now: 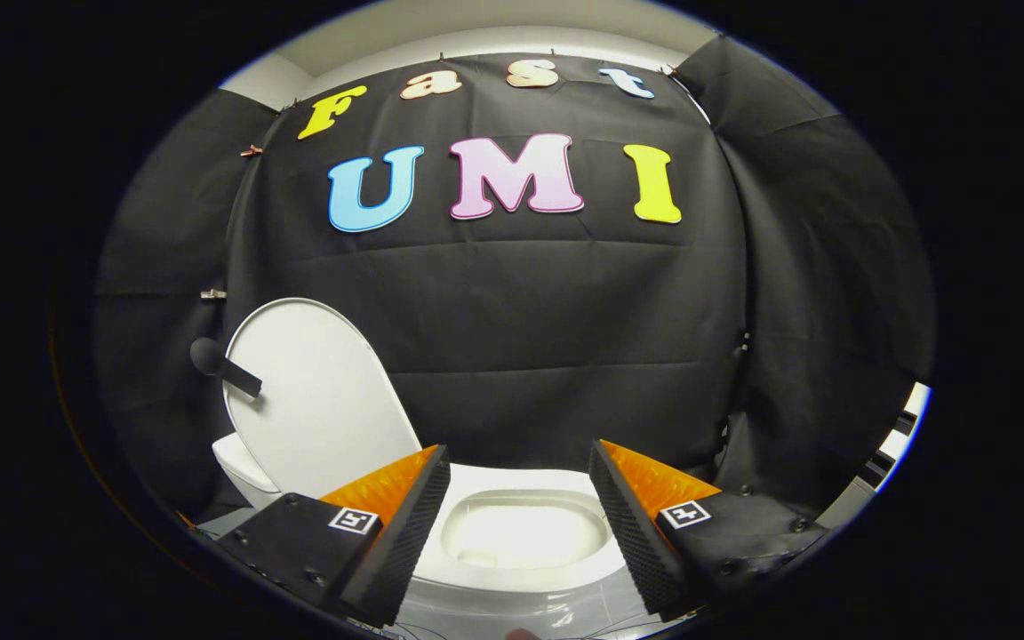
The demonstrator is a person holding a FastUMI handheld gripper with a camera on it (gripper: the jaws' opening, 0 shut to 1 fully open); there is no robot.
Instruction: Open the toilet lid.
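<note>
Black cloth hangs as the booth's wall (512, 356) behind everything, and against it stands the white oval plastic toilet lid (312, 391), raised upright and leaning back toward the cloth at the rear left of the white ceramic toilet bowl (521, 533). I judge the lid is already open: the seat rim and the pale basin lie bare below me. A black bar with a round knob (223, 366) is fixed to the lid's face near its left edge, presumably a handle added so two fingers can catch it and swing the lid.

My hand-held gripper (521, 516) hangs over the bowl's front rim with its orange-and-black ridged fingers (405, 524) spread wide apart, nothing between them but the open basin beyond. I read that as a released pose, clear of the lid and well apart from the handle. The lid's tilt past vertical is likely what keeps it resting there on its own.
</note>
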